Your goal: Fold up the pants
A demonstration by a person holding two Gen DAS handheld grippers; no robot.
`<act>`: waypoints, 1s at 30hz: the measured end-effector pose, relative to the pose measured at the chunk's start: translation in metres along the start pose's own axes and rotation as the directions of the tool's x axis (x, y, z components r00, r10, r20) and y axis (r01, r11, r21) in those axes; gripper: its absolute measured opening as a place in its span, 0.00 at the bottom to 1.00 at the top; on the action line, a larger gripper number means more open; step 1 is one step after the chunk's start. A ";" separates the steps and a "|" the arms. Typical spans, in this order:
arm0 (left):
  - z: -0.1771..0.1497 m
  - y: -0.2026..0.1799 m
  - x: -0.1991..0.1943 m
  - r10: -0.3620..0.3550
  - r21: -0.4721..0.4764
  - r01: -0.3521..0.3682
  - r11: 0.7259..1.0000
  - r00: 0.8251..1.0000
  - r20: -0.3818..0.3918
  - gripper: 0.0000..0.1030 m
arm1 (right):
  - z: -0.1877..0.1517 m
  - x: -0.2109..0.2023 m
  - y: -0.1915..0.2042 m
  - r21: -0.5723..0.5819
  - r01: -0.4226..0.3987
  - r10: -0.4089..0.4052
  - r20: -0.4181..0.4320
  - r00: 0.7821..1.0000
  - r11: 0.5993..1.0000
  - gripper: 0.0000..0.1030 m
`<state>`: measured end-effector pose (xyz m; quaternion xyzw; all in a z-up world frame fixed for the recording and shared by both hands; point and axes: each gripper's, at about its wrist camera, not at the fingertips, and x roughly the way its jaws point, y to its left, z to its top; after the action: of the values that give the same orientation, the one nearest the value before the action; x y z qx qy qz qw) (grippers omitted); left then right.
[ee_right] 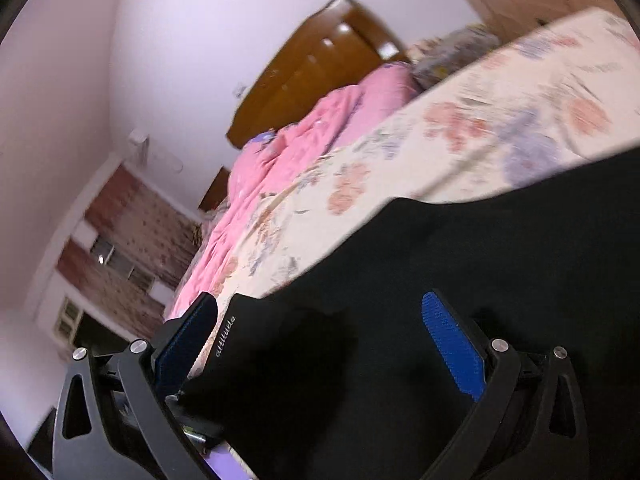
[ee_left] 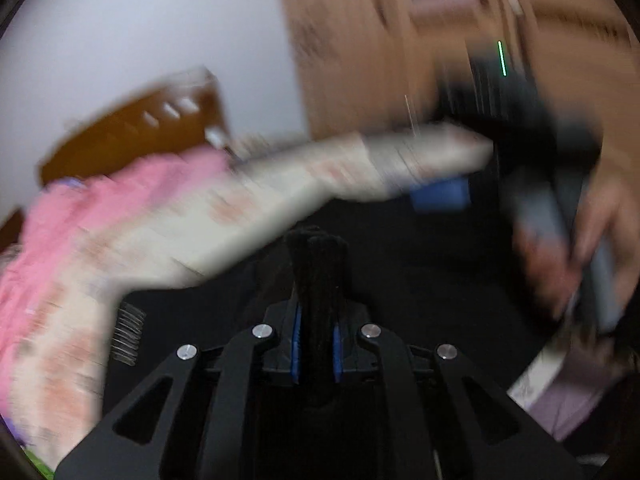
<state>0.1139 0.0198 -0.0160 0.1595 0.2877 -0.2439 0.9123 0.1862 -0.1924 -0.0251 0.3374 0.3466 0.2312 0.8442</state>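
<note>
The black pants (ee_right: 460, 280) lie on a bed with a cream floral sheet (ee_right: 500, 104). My left gripper (ee_left: 316, 320) is shut on a bunched fold of the black pants (ee_left: 316, 264), held up between the blue pads. My right gripper (ee_right: 320, 332) is open, its blue pads (ee_right: 452, 344) spread wide over the black cloth, with small white lettering near the left finger. The right gripper also shows, blurred, in the left wrist view (ee_left: 532, 132), held by a hand. The left wrist view is heavily motion-blurred.
A pink blanket (ee_right: 304, 148) lies bunched along the far side of the bed. A brown wooden headboard (ee_right: 316, 64) stands against the white wall. Wooden wardrobe doors (ee_left: 400, 40) rise behind. A window with patterned curtains (ee_right: 132, 240) is at left.
</note>
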 end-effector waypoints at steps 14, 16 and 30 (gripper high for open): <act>-0.096 0.094 -0.116 0.307 -0.340 -0.268 0.901 0.949 0.067 0.98 | -0.062 0.042 0.032 -0.005 -0.018 0.014 -0.448 0.894 1.000 0.96; -0.123 0.106 -0.122 0.329 -0.383 -0.300 0.874 0.944 0.012 0.98 | -0.068 0.045 0.044 -0.054 -0.010 -0.015 -0.444 0.896 0.999 0.96; -0.145 0.101 -0.088 0.312 -0.369 -0.316 0.874 0.947 -0.074 0.98 | -0.075 0.067 0.118 -0.269 -0.065 -0.007 -0.259 0.966 0.961 0.24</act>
<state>0.0403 0.1971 -0.0618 0.0279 0.3048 -0.0320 0.9515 0.1558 -0.0412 -0.0072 0.1891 0.4127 0.3311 0.8272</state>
